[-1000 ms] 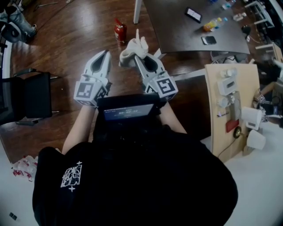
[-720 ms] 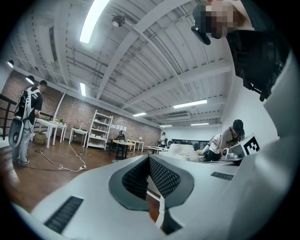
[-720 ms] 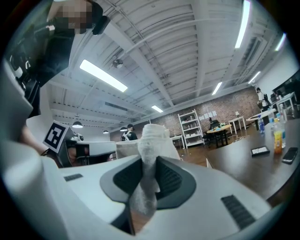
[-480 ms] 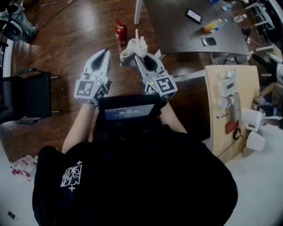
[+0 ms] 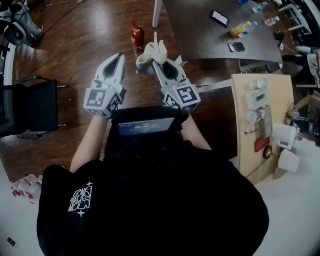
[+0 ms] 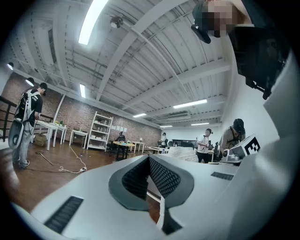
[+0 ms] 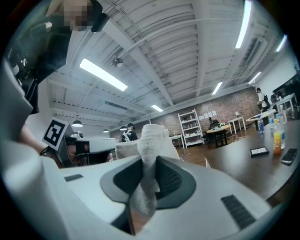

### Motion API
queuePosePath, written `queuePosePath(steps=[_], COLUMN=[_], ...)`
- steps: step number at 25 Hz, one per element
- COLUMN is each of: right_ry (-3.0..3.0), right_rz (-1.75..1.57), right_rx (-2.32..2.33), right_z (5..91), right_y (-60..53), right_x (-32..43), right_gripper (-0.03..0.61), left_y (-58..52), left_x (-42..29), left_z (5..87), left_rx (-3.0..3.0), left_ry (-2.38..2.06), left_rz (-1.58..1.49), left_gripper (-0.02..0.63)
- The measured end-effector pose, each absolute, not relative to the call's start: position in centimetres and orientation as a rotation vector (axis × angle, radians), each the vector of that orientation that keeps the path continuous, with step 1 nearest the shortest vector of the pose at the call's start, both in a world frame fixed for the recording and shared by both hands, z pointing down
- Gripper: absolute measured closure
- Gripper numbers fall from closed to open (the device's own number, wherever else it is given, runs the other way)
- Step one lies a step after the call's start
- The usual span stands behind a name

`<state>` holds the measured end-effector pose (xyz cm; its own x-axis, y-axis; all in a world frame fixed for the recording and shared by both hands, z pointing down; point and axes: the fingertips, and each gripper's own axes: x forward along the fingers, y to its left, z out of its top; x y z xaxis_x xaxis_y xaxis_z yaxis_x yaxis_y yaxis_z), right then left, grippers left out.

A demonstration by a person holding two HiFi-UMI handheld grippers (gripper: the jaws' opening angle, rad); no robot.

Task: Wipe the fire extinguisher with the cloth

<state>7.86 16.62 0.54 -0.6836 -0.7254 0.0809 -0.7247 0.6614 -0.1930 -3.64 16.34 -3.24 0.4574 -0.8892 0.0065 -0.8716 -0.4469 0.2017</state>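
At far left of the head view, black chair (image 5: pixel 30 107), well apart from everything that matters. Moving right: left tongs (image 5: pixel 118 59), closed tip to tip, nothing between them, pointing up-frame over the wooden floor (image 5: pixel 75 45).

Next, upper centre, fire extinguisher (image 5: pixel 136 35): red, standing upright on that floor, long axis vertical, nozzle end up. Lying up-frame of both tongs, between the two tips and a touch nearer the right-hand one.

Just right of it, white cloth (image 5: pixel 150 54), bunched and sticking out past the right tongs (image 5: pixel 157 65). Over in the right gripper view, clamped firmly on that cloth (image 7: pixel 151 140), a fold pinched between the pads (image 7: pixel 171 180). No contact with the extinguisher yet, bare floor showing between fabric and cylinder.

Looks like a reach forward, down and slightly leftward for the right hand, with the left free to steady the body. Open floor on the extinguisher's left. On its right, white desk leg (image 5: pixel 155 12) close by, then the dark desk (image 5: pixel 210 40) edge, probably the tight side for any sweep. Further right again, tan board (image 5: pixel 260 125), well out of the way.
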Motion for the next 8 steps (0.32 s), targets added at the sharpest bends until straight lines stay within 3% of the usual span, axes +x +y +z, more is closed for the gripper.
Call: queuePosePath(steps=[8], right_ry=[2.861], right_rz=[-0.315], right_rx=[-1.238], right_z=[-0.18], right_y=[16.81], right_x=[7.68], right_gripper=[0.485], left_y=[16.56], left_x=[-3.66], left_z=[-3.93], left_rx=[2.533], left_ry=[-1.547], left_rz=[-0.157], left_gripper=[0.612])
